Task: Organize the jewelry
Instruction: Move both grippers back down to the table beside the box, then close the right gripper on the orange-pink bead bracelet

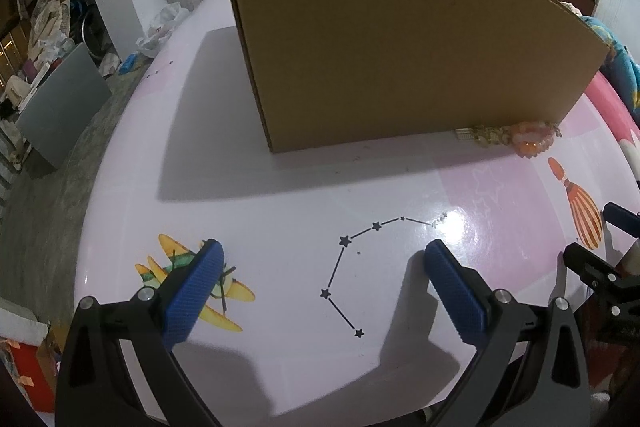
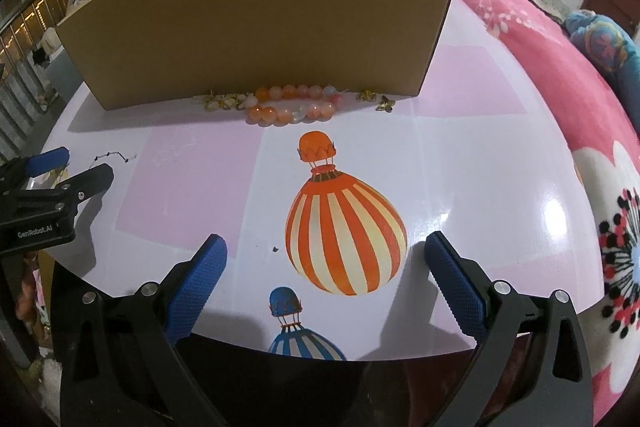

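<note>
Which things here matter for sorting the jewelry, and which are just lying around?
For the job: beaded bracelet, gold butterfly charms, gold chain piece, cardboard box, open left gripper, open right gripper.
Lying about: pink floral blanket, plastic bag.

A glossy white and pink table (image 2: 460,155) carries printed pictures: an orange striped balloon (image 2: 346,239), a smaller blue balloon (image 2: 298,331), a yellow aeroplane (image 1: 160,267) and a star constellation (image 1: 352,267). A pink floral blanket (image 2: 560,87) lies beside it.
</note>
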A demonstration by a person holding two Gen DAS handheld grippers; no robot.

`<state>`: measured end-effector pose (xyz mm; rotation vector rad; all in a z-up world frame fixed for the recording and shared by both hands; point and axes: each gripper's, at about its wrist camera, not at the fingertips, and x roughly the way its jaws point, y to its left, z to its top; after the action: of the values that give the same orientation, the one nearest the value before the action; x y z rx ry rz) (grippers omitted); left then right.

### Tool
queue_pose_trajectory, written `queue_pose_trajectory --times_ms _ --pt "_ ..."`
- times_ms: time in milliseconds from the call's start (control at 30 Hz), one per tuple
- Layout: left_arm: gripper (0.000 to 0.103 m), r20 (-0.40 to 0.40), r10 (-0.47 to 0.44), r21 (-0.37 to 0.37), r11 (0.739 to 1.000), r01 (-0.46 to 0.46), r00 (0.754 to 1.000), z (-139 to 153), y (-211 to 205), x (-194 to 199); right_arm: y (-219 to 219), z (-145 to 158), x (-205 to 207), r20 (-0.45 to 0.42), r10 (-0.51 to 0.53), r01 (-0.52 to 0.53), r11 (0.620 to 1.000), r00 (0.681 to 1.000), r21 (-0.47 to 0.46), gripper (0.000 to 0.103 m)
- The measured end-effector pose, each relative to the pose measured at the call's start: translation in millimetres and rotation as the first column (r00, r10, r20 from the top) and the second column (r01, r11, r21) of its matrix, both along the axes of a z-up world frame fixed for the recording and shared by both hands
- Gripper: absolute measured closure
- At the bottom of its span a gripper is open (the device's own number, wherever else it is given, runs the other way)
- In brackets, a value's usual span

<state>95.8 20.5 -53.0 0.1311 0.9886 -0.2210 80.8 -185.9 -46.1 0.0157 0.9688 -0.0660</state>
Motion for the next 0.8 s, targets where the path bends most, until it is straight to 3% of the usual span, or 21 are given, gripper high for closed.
queue_pose_trajectory --times_ms 300,433,500,600,667,800 --pt "0.004 0.034 -0.032 -0.015 0.999 0.033 0.999 -2.3 1.7 -1.0 1.6 -1.3 -12.0 0.02 0.06 -0.06 0.998 0.998 -0.004 0.008" --pt "0.004 0.044 -0.031 -0.017 0.999 0.032 0.999 -2.5 1.4 -2.8 -13.3 7.8 -20.6 0.075 0.081 -0.089 0.989 0.994 0.117 0.008" --pt "0.004 0.05 -0.026 -0.02 0.999 0.027 0.998 -3.5 2.9 0.2 -14.7 17.2 -22.5 0.125 0.092 -0.109 0.985 0.988 0.132 0.009" --pt "0.004 0.058 -0.022 -0.022 1.0 0.023 0.998 -3.8 2.1 -1.7 -6.8 33.1 -19.6 0.191 0.121 -0.14 0.986 0.974 0.09 0.027" --pt "0.004 0.062 -0.019 -0.023 1.0 0.02 0.998 -3.8 2.1 -2.3 -3.5 40.3 -10.5 0.217 0.148 -0.179 0.975 0.965 0.132 0.039" --pt "0.004 0.076 -0.013 -0.026 1.0 0.015 0.997 -3.5 0.0 -4.9 6.5 38.7 15.2 0.201 0.218 -0.25 0.957 0.955 0.147 0.058"
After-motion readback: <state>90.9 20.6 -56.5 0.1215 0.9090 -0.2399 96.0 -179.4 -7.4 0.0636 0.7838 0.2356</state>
